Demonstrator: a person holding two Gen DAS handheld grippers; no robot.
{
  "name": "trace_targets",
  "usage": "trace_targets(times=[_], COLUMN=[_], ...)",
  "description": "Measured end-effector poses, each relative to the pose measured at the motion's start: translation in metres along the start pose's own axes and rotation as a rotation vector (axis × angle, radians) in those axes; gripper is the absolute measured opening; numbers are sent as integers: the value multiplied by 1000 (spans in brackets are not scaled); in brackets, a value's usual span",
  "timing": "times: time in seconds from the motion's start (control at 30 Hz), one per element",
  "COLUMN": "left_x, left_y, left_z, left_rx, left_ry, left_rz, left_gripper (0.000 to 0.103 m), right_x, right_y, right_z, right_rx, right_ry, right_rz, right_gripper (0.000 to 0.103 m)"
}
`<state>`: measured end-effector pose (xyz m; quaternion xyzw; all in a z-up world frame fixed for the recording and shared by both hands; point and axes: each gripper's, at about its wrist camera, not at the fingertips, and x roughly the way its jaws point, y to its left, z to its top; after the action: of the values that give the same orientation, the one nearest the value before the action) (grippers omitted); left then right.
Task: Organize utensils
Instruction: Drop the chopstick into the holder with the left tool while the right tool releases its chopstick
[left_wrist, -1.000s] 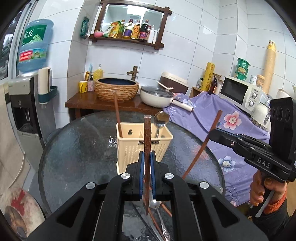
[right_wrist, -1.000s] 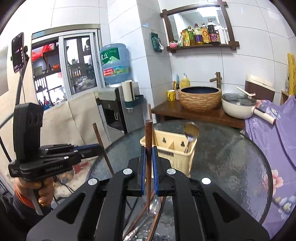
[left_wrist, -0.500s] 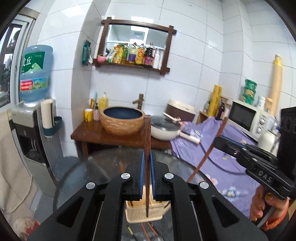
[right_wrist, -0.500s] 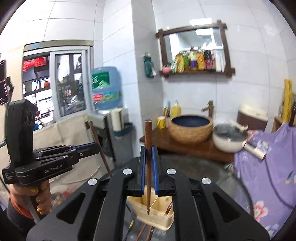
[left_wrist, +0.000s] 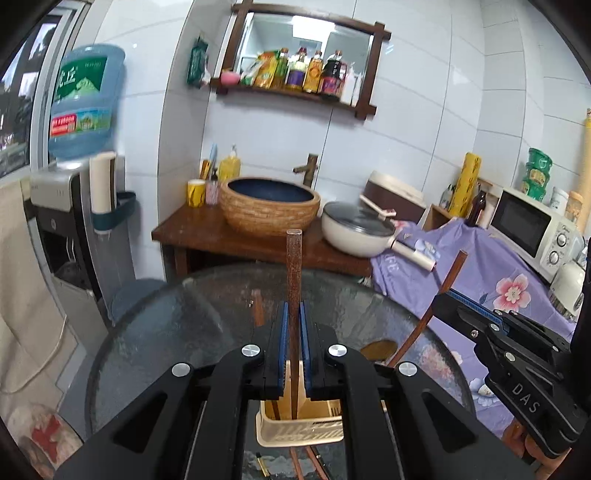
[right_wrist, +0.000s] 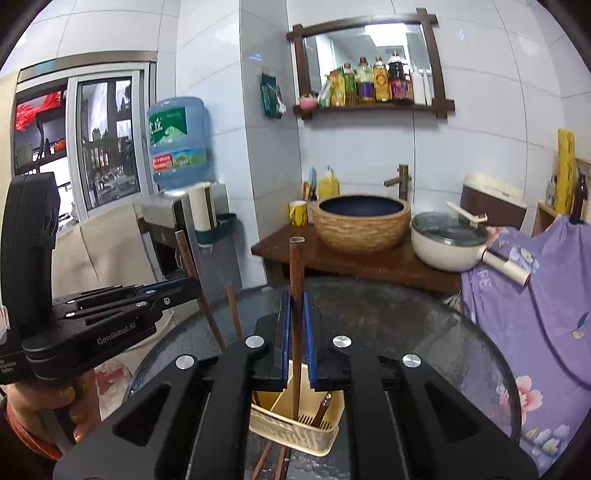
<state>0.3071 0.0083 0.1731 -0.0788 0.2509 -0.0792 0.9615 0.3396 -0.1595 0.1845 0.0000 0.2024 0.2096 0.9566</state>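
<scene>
Both grippers hang tilted down over the basket (left_wrist: 300, 430) on the glass table (left_wrist: 192, 321). The left gripper (left_wrist: 294, 314) is clamped on a chopstick (left_wrist: 294, 266); the right gripper (right_wrist: 296, 306) pinches its own chopstick (right_wrist: 296, 266). Only the right view shows the person's hand (right_wrist: 55, 402).

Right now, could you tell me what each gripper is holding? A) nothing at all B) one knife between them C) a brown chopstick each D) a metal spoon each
C: the left gripper and the right gripper each clamp an upright brown chopstick above the cream utensil basket.

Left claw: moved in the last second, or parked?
Yes. The left claw, shut on a brown wooden chopstick, has advanced over the cream slotted plastic utensil basket: the basket has dropped from ahead of the fingertips to beneath them.
</scene>
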Motion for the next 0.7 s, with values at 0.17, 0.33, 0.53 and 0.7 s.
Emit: trace_targets(times=[0.17,0.33,0.53,0.7], left_x=[19,28,35,31], left_y=[7,10,9,8], left_z=[-24,-33,-39,-40], left_rx=[-6,-10,-7,-8], left_ry=[58,83,98,89], left_rz=[4,6,6,-12], left_gripper=[6,6,6,22], right_x=[14,20,21,21], right_y=[-4,-10,-16,-20], right_z=[-21,-32,-33,-38], right_rx=[18,43,53,48], right_ry=[32,47,40,31], right_rz=[2,-10,-30,-48], right_gripper=[8,8,8,19])
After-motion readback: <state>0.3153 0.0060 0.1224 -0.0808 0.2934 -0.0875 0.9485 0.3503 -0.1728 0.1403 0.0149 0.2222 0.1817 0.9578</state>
